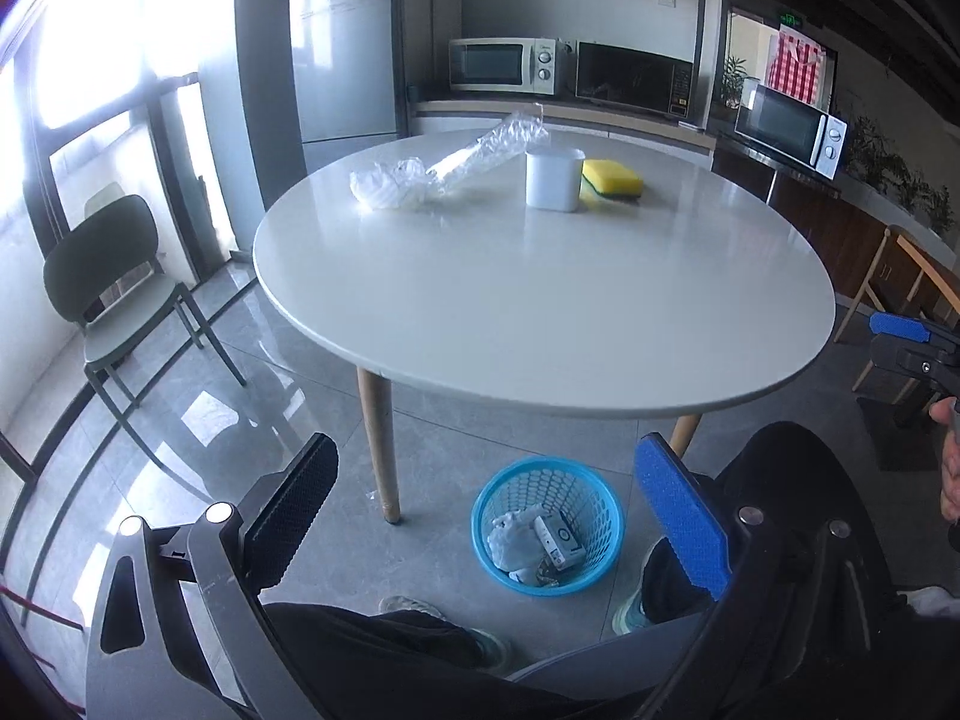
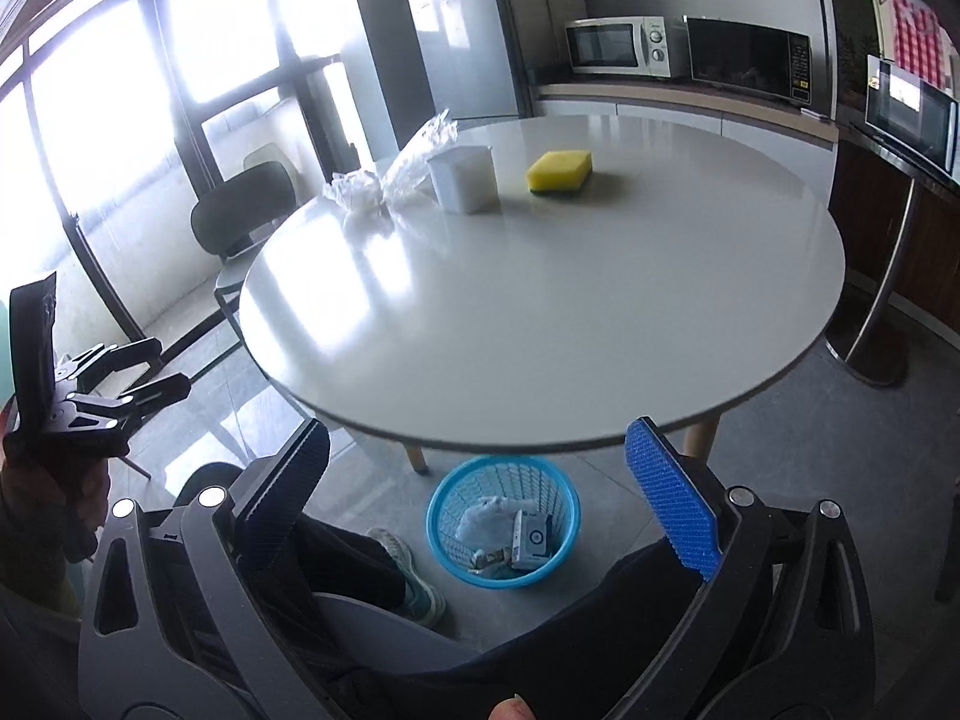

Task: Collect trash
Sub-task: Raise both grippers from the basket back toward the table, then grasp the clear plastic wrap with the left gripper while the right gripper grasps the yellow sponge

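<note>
Both my tongs hang low in front of the round tabletop [image 1: 540, 312], and neither one carries anything. My left tongs [image 1: 486, 516] gape wide, black pad on one side, blue on the other, nothing between them. My right tongs [image 2: 480, 498] are spread just as wide and just as bare.

Straight ahead and below, between the fingers of each pair, sits the blue basket [image 1: 603, 534] on the floor by the table leg. It already has a haul: a crumpled white wad [image 1: 510, 540] and a small printed carton [image 1: 561, 537], plus some bits underneath I can't make out. So part of the job looks done.

What's left lies well beyond the tongs, on the far side of the tabletop: a crumpled clear plastic wrapper [image 1: 489, 150] and a scrunched white plastic bag [image 1: 390, 183] touching its near end. Those two read as trash to me. Just beside them stand a white cup [image 1: 553, 178] and a yellow sponge [image 1: 612, 180], which I judge belong there. By my reckoning, two more pickups and drops into the basket remain, starting with a reach across.
</note>
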`<state>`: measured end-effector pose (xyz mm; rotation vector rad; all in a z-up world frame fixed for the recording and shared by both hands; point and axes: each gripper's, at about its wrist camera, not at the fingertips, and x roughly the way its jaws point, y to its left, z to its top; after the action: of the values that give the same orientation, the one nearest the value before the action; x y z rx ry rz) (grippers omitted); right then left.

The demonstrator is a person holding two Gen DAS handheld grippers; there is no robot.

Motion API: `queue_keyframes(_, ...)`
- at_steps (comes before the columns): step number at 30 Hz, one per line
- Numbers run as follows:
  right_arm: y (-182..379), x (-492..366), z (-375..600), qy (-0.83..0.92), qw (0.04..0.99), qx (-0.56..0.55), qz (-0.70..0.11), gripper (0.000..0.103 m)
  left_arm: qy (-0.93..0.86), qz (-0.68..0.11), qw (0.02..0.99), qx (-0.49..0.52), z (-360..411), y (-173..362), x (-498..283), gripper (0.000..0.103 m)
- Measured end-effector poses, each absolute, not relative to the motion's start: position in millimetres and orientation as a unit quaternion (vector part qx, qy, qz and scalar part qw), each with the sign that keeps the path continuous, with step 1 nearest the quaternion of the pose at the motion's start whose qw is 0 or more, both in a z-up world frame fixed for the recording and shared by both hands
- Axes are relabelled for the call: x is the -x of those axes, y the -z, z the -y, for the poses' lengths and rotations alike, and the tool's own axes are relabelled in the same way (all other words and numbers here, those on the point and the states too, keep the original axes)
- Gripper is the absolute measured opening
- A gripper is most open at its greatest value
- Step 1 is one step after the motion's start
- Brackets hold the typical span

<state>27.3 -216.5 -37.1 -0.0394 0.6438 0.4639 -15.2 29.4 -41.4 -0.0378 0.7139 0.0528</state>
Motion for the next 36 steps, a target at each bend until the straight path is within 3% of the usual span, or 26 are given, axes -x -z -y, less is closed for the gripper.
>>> queue_keyframes(12,-11.4,-84.0,199.8,-0.195,0.938,0.024,-0.286,0.094,-0.051,-0.311,0.947,0.061,-46.0,6.8,-28.1,0.097)
queue_keyframes(36,-2.4,-259.5,174.3,-0.164,0.920,0.011,-0.357,0.094,-0.075,-0.343,0.931,0.102,-102.6,17.0,-139.8,0.096)
